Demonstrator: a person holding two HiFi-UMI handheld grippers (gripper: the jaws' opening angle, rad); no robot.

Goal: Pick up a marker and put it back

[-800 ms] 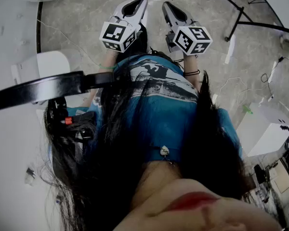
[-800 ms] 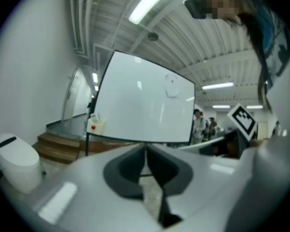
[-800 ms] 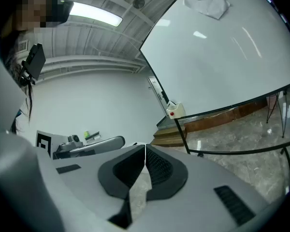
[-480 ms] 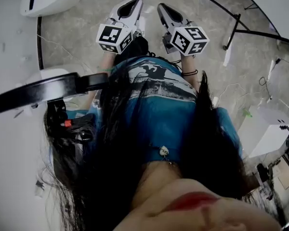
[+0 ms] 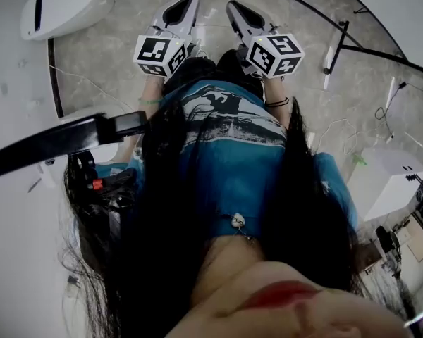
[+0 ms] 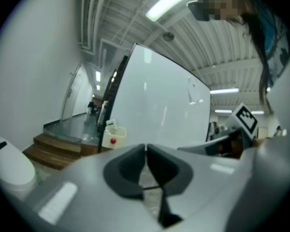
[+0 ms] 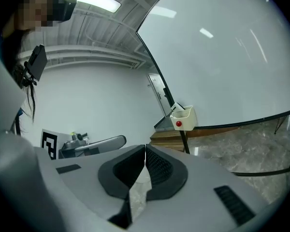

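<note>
No marker shows in any view. A small cream holder box with a red dot (image 6: 113, 135) hangs at the edge of a large whiteboard (image 6: 159, 105); the right gripper view has the same box (image 7: 182, 118) and whiteboard (image 7: 222, 57). In the head view my left gripper (image 5: 185, 2) and right gripper (image 5: 234, 9) are held side by side in front of the person's body, above the stone floor. Both are shut with nothing between the jaws, as the left gripper (image 6: 145, 149) and right gripper (image 7: 145, 151) show in their own views.
A white rounded machine (image 5: 60, 5) stands on the floor at the far left. The whiteboard's black stand legs (image 5: 338, 41) and loose cables (image 5: 338, 129) cross the floor at right. A white box (image 5: 384, 182) sits at right. Wooden steps (image 6: 53, 151) lie beyond the board.
Both grippers have drifted a little up and to the left in the head view, staying shut. The floor scene has shifted with the head's motion.
</note>
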